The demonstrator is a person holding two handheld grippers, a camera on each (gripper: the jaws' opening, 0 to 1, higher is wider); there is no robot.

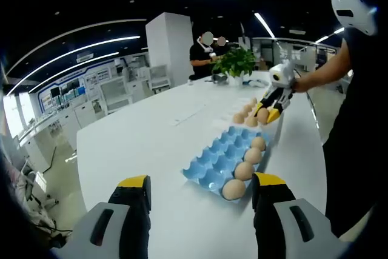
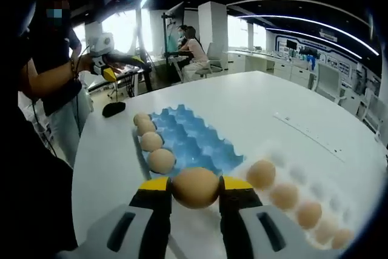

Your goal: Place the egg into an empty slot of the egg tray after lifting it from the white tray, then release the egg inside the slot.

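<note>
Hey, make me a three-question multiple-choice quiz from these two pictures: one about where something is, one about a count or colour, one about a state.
1. Where do the eggs sit in the blue egg tray?
A. in a row along one edge
B. spread over the middle
C. stacked in one corner

2. How many eggs are in the blue egg tray?
A. one
B. four
C. nine

3. What is the right gripper doing?
A. open over the table
B. shut on nothing
C. shut on an egg

Answers:
1 A: in the left gripper view the eggs line one side, the other slots are bare.
2 B: four eggs show in the row in both views.
3 C: in the right gripper view the egg sits clamped between the yellow-tipped jaws, above the table.
</note>
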